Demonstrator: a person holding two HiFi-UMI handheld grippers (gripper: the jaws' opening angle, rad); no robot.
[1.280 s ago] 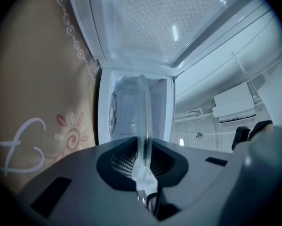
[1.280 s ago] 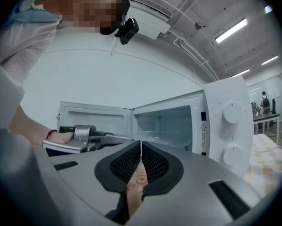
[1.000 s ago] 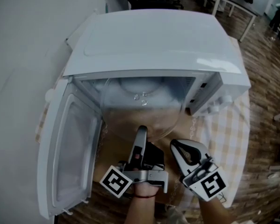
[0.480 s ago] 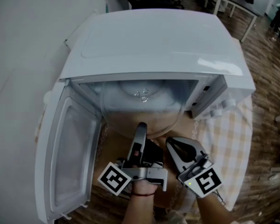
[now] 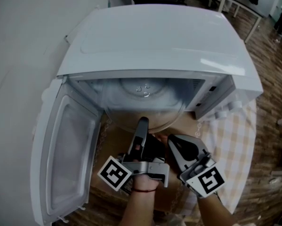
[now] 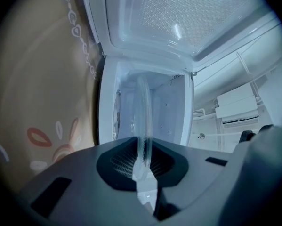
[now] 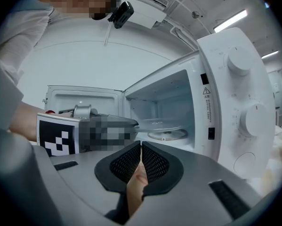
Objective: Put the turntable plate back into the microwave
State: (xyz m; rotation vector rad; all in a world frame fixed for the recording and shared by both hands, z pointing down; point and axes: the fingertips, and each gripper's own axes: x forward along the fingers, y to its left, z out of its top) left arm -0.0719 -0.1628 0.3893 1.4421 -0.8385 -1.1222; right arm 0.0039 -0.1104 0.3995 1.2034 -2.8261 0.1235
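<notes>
The white microwave (image 5: 155, 36) stands with its door (image 5: 65, 149) swung open to the left. The clear glass turntable plate (image 5: 145, 95) lies mostly inside the cavity, its near rim still out past the opening. My left gripper (image 5: 142, 122) is shut on that near rim; in the left gripper view the plate (image 6: 143, 112) runs edge-on out of the clamped jaws (image 6: 143, 163). My right gripper (image 5: 171, 140) is shut with nothing in it, just right of the left one. In the right gripper view the plate (image 7: 162, 123) hovers over the roller ring (image 7: 166, 135).
The control panel with two knobs (image 7: 239, 60) flanks the cavity's right side. A checked cloth (image 5: 230, 140) covers the brown table (image 5: 117, 140) to the right. Wooden floor and desks (image 5: 235, 1) lie beyond.
Both grippers have moved forward towards the microwave and slightly down. The plate has slid deeper into the cavity, with less of it outside the opening.
</notes>
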